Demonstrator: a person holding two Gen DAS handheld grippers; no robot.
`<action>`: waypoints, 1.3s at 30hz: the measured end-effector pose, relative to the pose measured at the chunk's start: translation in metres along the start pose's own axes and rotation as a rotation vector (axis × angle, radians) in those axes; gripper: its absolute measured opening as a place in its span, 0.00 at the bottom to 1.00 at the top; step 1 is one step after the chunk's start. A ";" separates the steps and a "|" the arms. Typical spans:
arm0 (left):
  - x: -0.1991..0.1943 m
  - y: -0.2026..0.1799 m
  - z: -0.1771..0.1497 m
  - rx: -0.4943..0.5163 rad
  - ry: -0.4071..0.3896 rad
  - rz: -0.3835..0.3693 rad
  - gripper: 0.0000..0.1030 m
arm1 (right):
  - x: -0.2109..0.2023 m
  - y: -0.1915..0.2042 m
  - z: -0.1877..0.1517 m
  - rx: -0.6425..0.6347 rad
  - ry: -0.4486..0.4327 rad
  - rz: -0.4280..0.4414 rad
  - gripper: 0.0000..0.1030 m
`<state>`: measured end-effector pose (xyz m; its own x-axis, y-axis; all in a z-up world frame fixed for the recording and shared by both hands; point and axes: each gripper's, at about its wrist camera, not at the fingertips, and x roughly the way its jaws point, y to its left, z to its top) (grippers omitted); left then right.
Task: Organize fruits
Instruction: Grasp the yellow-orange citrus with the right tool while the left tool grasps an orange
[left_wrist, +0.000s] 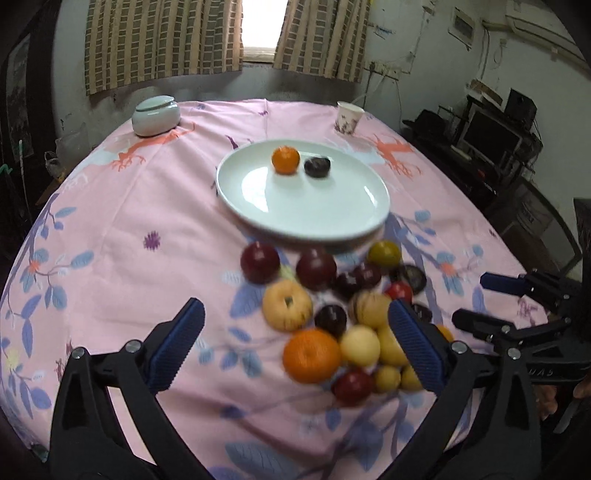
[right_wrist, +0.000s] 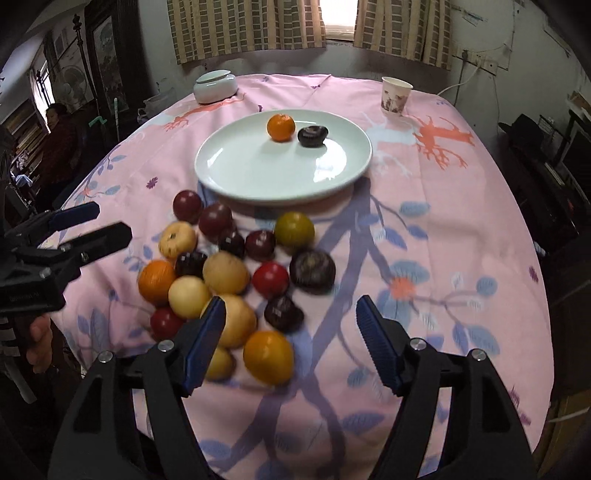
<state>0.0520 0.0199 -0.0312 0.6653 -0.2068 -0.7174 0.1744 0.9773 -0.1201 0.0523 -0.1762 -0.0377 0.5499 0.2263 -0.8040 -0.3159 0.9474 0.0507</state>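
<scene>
Left tool (left_wrist: 295, 343): I read it as released, jaws spread wide with nothing pressed between the pads; the heap of loose fruit (left_wrist: 332, 314) sits right under and just ahead of it.
Right tool (right_wrist: 291, 343): also released, less wide, empty; one orange fruit (right_wrist: 268, 356) lies between its fingers on the cloth, untouched.
Where the fruit is: heaped on the pink cloth toward the near edge of the worktop (left_wrist: 129, 240), just short of the white plate (left_wrist: 258, 199).
Already plated: a small orange (left_wrist: 285, 159) and a dark plum (left_wrist: 317, 166), side by side at the plate's far side.
Deciding relation: the plate lies straight beyond the heap from both tools, toward the far edge; each carry goes forward over the pile.
Nearer hand: my left covers the heap's left part, including the big orange (left_wrist: 311, 355); my right sits over its right fringe.
Long axis: none to mind, the fruits are round.
Next, I judge: close on the nearest fruit each side.
</scene>
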 end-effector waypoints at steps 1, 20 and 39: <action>-0.002 -0.003 -0.012 0.008 0.011 0.008 0.98 | -0.004 0.002 -0.010 0.009 -0.003 -0.010 0.71; -0.009 -0.001 -0.038 0.023 0.029 0.068 0.98 | 0.005 0.018 -0.031 0.025 0.019 -0.042 0.71; 0.024 0.015 -0.038 -0.022 0.116 0.095 0.98 | 0.024 0.006 -0.034 0.064 0.019 0.010 0.36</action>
<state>0.0433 0.0311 -0.0768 0.5899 -0.1076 -0.8003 0.0977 0.9933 -0.0615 0.0370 -0.1732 -0.0770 0.5319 0.2318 -0.8144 -0.2705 0.9579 0.0960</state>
